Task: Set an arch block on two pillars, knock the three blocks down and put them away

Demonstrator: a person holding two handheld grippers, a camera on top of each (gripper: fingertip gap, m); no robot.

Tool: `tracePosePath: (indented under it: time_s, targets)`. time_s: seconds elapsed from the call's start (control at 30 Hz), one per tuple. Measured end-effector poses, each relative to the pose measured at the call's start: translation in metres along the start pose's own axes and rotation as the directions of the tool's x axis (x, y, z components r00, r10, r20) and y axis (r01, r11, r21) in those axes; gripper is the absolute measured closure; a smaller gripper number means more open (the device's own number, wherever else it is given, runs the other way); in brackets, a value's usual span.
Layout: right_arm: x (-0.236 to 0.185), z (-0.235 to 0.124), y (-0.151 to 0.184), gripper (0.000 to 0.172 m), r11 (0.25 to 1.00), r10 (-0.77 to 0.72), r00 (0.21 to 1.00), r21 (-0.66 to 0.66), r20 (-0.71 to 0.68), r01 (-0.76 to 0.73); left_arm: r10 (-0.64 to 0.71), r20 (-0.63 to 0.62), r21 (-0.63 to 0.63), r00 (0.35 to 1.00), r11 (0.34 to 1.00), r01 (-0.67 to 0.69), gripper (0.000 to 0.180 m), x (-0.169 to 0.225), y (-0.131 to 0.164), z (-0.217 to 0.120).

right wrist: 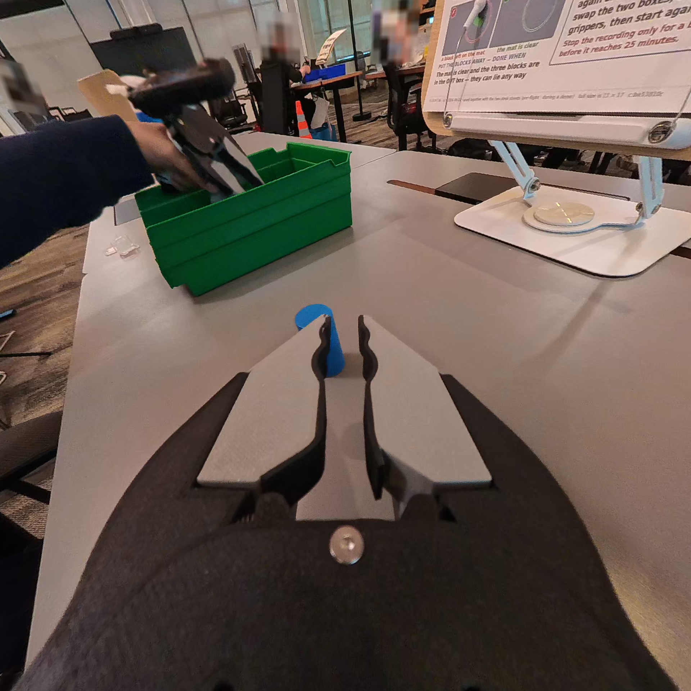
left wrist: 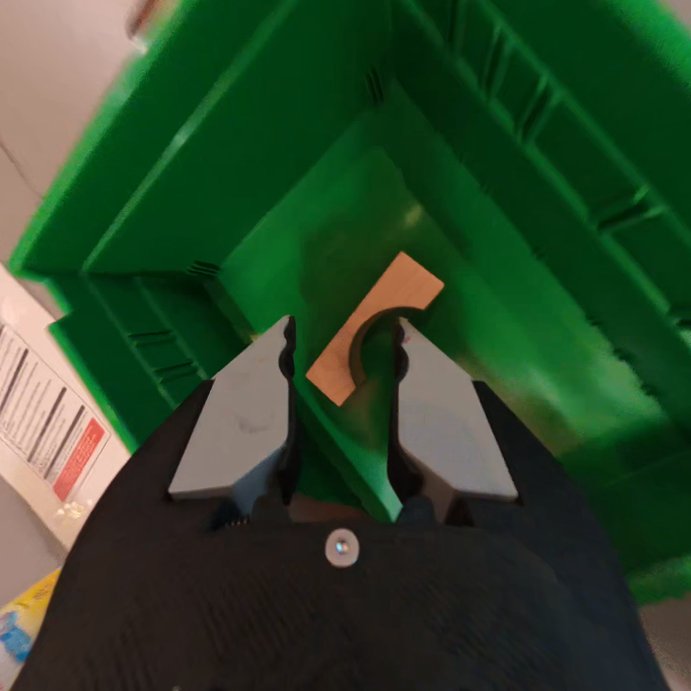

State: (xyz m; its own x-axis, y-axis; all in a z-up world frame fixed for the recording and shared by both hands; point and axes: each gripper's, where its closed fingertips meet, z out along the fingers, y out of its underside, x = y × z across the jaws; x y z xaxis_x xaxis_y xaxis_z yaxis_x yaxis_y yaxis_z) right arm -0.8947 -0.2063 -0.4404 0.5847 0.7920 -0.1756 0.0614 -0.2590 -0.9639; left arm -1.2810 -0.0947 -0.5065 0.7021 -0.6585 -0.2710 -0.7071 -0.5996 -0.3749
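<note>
This is an open-plan office or lab floor set up for recording work. The right wrist view shows a wide grey surface (right wrist: 467, 318) in front, with more desks (right wrist: 329, 80) behind it where people sit working. Office chairs (right wrist: 232, 112) stand about on patterned carpet (right wrist: 22, 284), and tall glazed partitions (right wrist: 224, 22) close off the back. An instruction sheet is clipped to a tilted white stand (right wrist: 583, 224), and an orange cone (right wrist: 302, 121) sits on the floor.
</note>
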Motion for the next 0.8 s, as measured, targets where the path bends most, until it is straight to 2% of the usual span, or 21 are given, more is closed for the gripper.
tracePosePath:
  time_s: [0.07, 0.1, 0.17, 0.27, 0.4, 0.53, 0.67, 0.8]
  targets:
    - [-0.002, 0.000, -0.001, 0.160, 1.000, -0.003, 1.000, 0.001, 0.005, 0.003, 0.086, -0.035, -0.088, 0.996, 0.992, -0.089, 0.132, 0.010, 0.012, 0.013]
    - [-0.002, 0.000, -0.001, 0.160, 1.000, -0.004, 1.000, 0.004, 0.007, 0.004, 0.117, -0.028, -0.114, 0.993, 0.986, -0.119, 0.141, 0.010, 0.016, 0.019]
    - [-0.003, -0.001, -0.002, 0.159, 1.000, 0.000, 1.000, 0.008, 0.014, 0.000, 0.147, 0.038, -0.130, 0.988, 0.981, -0.141, 0.160, 0.002, 0.015, 0.025]
    - [-0.005, -0.001, -0.001, 0.158, 1.000, 0.014, 0.999, 0.003, 0.032, -0.014, 0.191, 0.077, -0.106, 0.979, 0.978, -0.182, 0.167, 0.000, 0.006, 0.019]
    - [-0.008, -0.001, -0.001, 0.157, 1.000, 0.014, 0.999, 0.001, 0.044, -0.014, 0.181, 0.310, 0.009, 0.933, 0.981, -0.193, 0.172, -0.027, -0.019, -0.018]
    - [-0.011, -0.002, -0.004, 0.157, 1.000, 0.013, 0.998, 0.010, 0.056, -0.014, 0.185, 0.531, 0.105, 0.827, 0.954, -0.281, 0.172, -0.034, -0.047, -0.073]
    - [-0.018, -0.004, -0.007, 0.155, 0.999, 0.025, 0.994, 0.026, 0.102, -0.027, 0.180, 0.629, 0.241, 0.756, 0.880, -0.410, 0.172, 0.013, -0.089, -0.126]
    - [-0.030, -0.008, -0.014, 0.150, 0.996, 0.057, 0.977, 0.058, 0.207, -0.070, 0.221, 0.555, 0.427, 0.802, 0.752, -0.503, 0.172, 0.120, -0.137, -0.157]
